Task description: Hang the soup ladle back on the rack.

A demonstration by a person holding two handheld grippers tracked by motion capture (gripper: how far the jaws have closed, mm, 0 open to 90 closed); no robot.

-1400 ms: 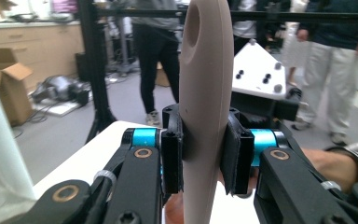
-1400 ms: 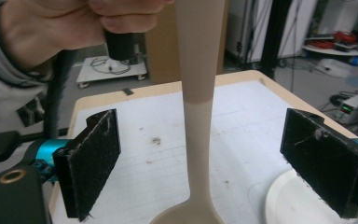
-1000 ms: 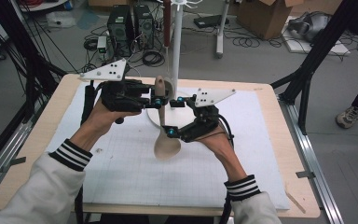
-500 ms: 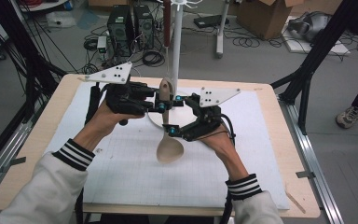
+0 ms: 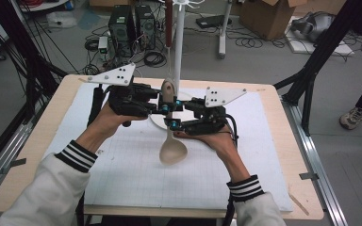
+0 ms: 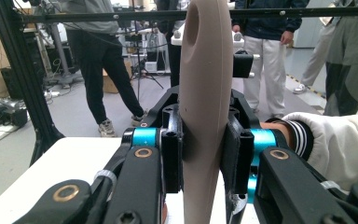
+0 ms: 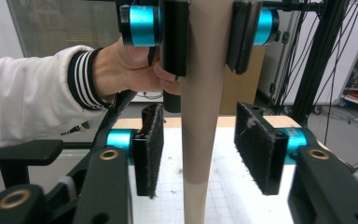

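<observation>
Spoon (image 5: 172, 149) handle partly behind left tongs (image 5: 162, 106)

A: What colour is the spoon (image 5: 172, 149)?
B: Pale beige all over, bowl and handle alike.
A: And the left tool (image 5: 162, 106) and the right tool (image 5: 173, 123)?
B: Both black, with bright turquoise knuckles and brass-coloured rivets; each carries a light grey plate dotted with dark holes.
A: The worktop (image 5: 37, 141)?
B: Light wood, under a white mat (image 5: 122, 174) ruled in a fine grey grid. The sleeves (image 5: 52, 188) at six o'clock are white, with black-and-white striped cuffs.
</observation>
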